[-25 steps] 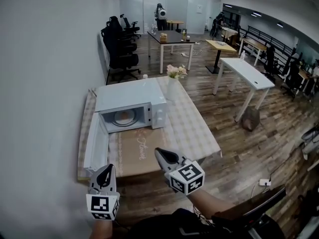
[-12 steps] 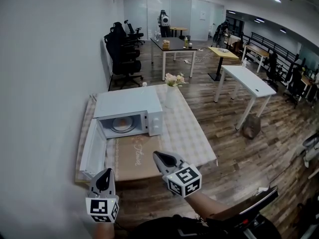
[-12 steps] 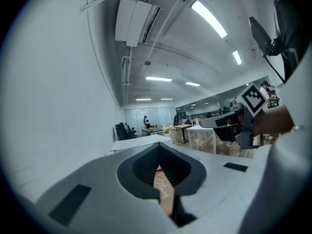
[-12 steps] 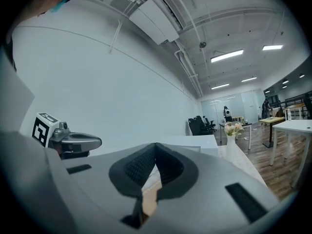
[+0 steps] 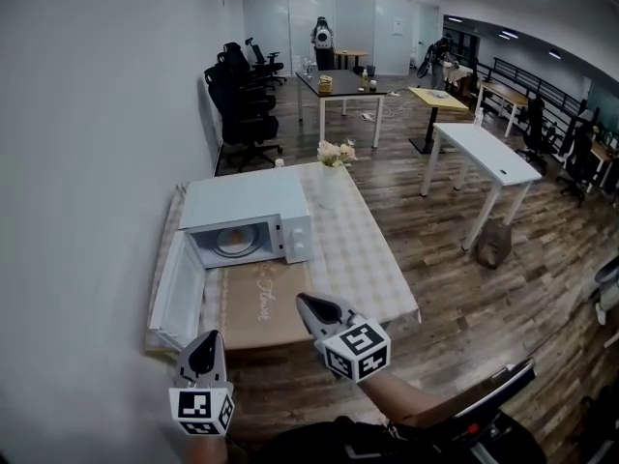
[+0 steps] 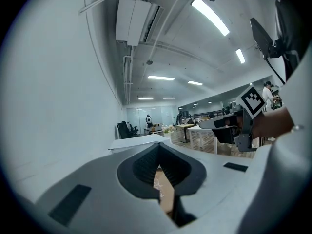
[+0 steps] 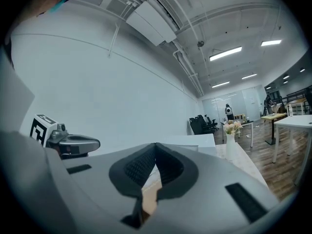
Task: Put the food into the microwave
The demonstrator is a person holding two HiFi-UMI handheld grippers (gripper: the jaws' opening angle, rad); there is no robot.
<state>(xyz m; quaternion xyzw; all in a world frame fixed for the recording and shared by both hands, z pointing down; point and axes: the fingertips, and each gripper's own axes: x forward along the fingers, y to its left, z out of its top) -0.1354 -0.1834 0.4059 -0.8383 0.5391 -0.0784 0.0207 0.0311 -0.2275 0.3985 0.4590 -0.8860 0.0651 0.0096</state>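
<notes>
Food: something pale and orange on a dish, as far as we can tell, lying inside the microwave, which stands on the left side of the desk.

Door: hanging wide open toward the near left corner.

Left tool and right tool: both pinched together and empty, held off the near edge.

We judge the loading done. The next move calls for a tool on the door's free edge, to swing it closed.
</notes>
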